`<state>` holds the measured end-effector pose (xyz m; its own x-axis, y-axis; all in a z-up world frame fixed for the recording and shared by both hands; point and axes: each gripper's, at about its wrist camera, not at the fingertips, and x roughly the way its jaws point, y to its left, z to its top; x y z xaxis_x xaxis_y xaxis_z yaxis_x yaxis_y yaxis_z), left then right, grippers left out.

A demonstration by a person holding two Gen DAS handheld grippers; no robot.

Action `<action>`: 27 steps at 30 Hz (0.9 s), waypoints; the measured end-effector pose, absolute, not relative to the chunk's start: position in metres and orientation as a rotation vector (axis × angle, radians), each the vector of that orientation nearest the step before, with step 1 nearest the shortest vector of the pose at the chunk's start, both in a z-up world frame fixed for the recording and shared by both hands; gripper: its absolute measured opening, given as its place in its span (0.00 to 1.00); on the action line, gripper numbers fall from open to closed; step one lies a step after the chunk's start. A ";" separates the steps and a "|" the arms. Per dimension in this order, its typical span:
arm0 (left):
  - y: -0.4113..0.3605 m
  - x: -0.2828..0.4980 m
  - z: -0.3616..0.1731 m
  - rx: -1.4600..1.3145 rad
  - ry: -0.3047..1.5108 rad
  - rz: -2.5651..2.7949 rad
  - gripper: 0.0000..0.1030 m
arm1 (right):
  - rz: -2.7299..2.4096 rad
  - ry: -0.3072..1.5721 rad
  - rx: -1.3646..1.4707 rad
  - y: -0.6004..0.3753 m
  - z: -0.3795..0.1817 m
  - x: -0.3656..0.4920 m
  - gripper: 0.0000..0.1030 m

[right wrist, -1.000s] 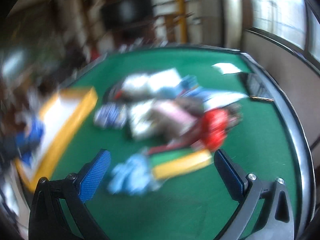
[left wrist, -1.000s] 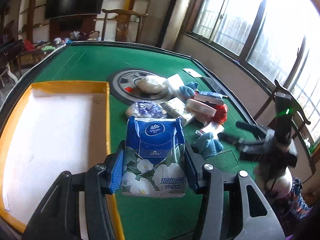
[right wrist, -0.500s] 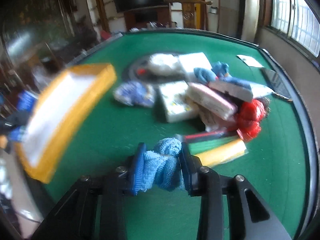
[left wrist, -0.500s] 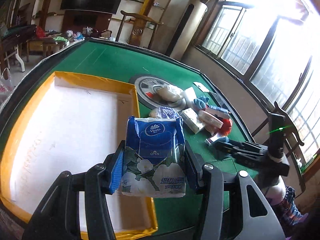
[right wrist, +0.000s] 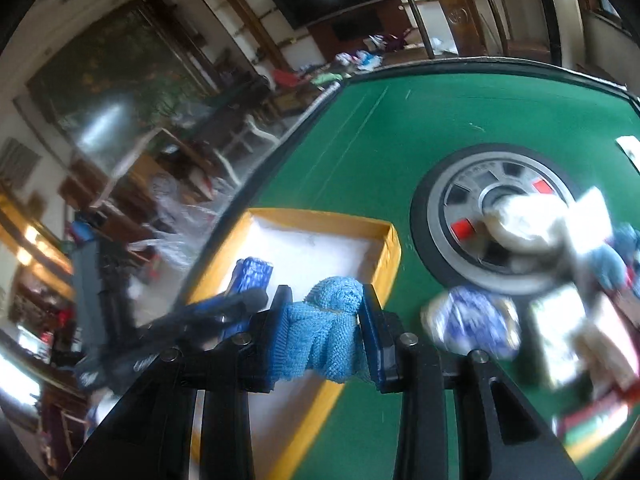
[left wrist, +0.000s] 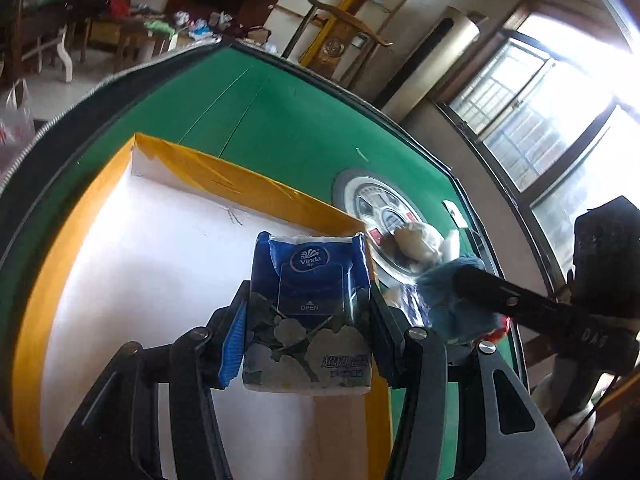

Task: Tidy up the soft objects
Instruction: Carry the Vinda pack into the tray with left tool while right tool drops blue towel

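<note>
My left gripper (left wrist: 306, 320) is shut on a blue Vinda tissue pack (left wrist: 308, 316) and holds it over the white floor of the yellow-rimmed tray (left wrist: 248, 192). My right gripper (right wrist: 324, 320) is shut on a blue knitted cloth (right wrist: 324, 332) and holds it above the tray's right rim (right wrist: 394, 248). In the left wrist view the right gripper (left wrist: 464, 280) comes in from the right with the blue cloth (left wrist: 452, 304). In the right wrist view the left gripper and tissue pack (right wrist: 250, 276) show blurred over the tray.
A pile of soft packs and cloths (right wrist: 560, 280) lies right of the tray, partly on a wheel-shaped disc (right wrist: 448, 216) on the green table (right wrist: 400, 128). A white card (right wrist: 630, 150) lies far right. The table's dark raised edge (left wrist: 60, 116) runs left.
Both grippers have swung left toward the tray. The left gripper with the tissue pack now hangs over the tray floor. The right gripper shut on the blue cloth and carried it to the tray rim.
</note>
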<state>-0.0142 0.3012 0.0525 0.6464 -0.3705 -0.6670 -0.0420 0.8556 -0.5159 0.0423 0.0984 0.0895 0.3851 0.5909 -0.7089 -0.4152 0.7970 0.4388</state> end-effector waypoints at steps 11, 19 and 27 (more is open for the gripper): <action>0.320 0.004 0.022 -0.702 0.894 -0.199 0.63 | 0.535 1.036 0.114 0.138 0.062 0.072 0.58; 0.295 -0.030 0.061 -0.611 0.834 -0.212 0.64 | 0.458 0.808 0.138 0.059 0.104 0.032 0.59; 0.188 -0.020 0.075 -0.388 0.884 -0.277 0.73 | 0.224 0.689 0.249 -0.062 0.094 0.011 0.94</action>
